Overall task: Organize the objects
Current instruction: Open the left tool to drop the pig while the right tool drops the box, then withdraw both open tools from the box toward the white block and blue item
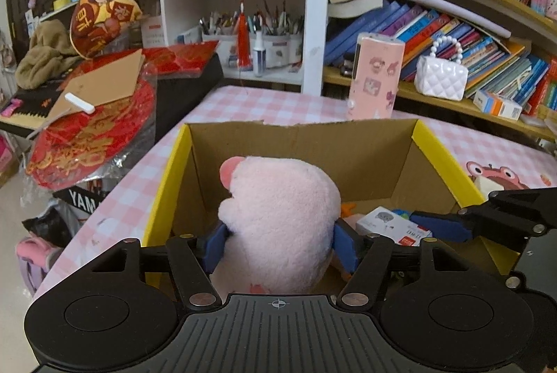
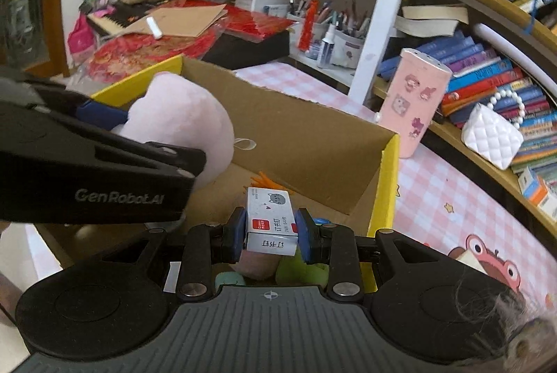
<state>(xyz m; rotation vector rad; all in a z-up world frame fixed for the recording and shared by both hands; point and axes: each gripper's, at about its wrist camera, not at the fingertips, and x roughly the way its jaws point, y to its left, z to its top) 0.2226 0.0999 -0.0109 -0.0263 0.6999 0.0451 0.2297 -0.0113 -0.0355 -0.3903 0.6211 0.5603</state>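
- Plainly, both grippers hang over the cardboard box (image 1: 365, 157) in the lower middle of each frame, since the box is where loose things are being gathered; it stands on the pink checked tablecloth (image 1: 278, 105).
- The left gripper (image 1: 278, 242) has the pink plush toy (image 1: 282, 220) between its blue pads; the jaws stand about half open and the pads sit at the toy's flanks, though whether they press on it I cannot tell – the fur hides the contact.
- The right gripper (image 2: 269, 232) is nearly closed on the small white staple box (image 2: 269, 220), clamped across its narrow sides; it is held just inside the box's near edge, above other small items – ready, I judge, to be let go.
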